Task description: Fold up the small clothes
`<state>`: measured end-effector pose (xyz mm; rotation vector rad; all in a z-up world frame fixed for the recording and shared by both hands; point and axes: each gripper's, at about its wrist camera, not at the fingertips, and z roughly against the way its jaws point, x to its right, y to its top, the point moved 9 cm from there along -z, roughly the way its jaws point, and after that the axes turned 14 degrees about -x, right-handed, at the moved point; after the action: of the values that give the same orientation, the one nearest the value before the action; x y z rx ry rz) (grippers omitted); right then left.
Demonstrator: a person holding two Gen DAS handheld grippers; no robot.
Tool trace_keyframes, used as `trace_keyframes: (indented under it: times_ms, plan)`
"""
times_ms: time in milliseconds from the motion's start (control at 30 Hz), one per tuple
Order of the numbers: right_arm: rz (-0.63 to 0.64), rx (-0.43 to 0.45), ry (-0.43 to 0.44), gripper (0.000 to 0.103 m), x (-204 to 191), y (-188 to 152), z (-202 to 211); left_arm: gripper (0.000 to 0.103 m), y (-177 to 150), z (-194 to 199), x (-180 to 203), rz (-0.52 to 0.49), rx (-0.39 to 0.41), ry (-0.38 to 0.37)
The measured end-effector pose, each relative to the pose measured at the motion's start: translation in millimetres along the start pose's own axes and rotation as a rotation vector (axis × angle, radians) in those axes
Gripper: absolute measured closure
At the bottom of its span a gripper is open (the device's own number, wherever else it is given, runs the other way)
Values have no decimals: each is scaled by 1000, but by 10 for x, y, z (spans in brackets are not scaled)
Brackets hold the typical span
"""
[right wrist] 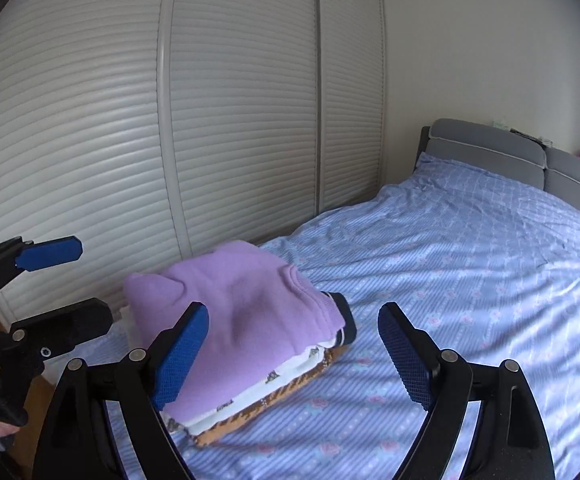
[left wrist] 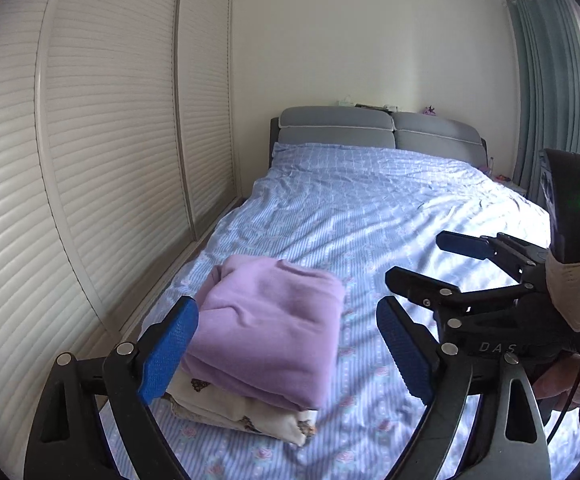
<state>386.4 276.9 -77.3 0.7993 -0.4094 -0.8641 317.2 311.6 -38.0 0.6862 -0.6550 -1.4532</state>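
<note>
A folded purple garment [left wrist: 266,332] lies on top of a stack of folded clothes on the bed [left wrist: 370,208]. Below it sits a cream printed garment [left wrist: 242,416]. In the right wrist view the purple garment [right wrist: 242,320] tops a white printed piece [right wrist: 274,380] and an orange-brown one [right wrist: 258,408]. My left gripper [left wrist: 286,350] is open and empty, hovering above the stack. My right gripper [right wrist: 294,354] is open and empty, just right of the stack; it also shows in the left wrist view [left wrist: 442,264]. The left gripper shows at the left of the right wrist view [right wrist: 62,280].
White louvered wardrobe doors [left wrist: 90,160] run along the bed's left side. A grey padded headboard [left wrist: 370,128] stands at the far end. Green curtains [left wrist: 550,92] hang at the right. The blue floral sheet [right wrist: 470,260] stretches out beyond the stack.
</note>
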Motion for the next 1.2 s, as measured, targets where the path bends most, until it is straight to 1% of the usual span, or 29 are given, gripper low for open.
trace_keyframes:
  times_ms: [100,167,233,300,367,433,533,600,633,767,900,1033,1200]
  plan:
    - [-41,57,-56,15,129,-157,638,9,-56,392,357,-16,29,-24]
    - [-71,82,-99,15,225,-304,1068,8,-111,655,611,-35,47,-26]
    - [-97,102,-152,15,317,-481,1499,8,-174,900,898,-49,54,-51]
    - [-120,115,-200,15,422,-665,1910,5,-236,1138,1176,-60,68,-62]
    - [-144,133,-247,11,511,-888,2333,3,-310,1374,1457,-74,89,-78]
    - [-180,150,-295,10,604,-1128,2736,0,-396,1584,1730,-82,103,-91]
    - [-229,154,-368,7,737,-1502,3285,0,-566,1825,2097,-103,106,-99]
    - [-252,160,-410,1,809,-1733,3617,0,-677,1947,2301,-112,102,-99]
    - [-260,157,-440,1,830,-1857,3769,0,-755,2009,2396,-113,97,-99]
    - [-304,130,-535,1,927,-2329,4220,0,-1015,2166,2674,-127,85,-98]
    - [-371,128,-576,1,988,-2741,4535,0,-1224,2252,2844,-126,66,-91]
    - [-404,124,-622,1,1023,-3009,4711,0,-1391,2266,2873,-118,45,-67]
    - [-425,125,-636,1,1011,-3221,4826,0,-1606,2237,2838,-85,19,-59]
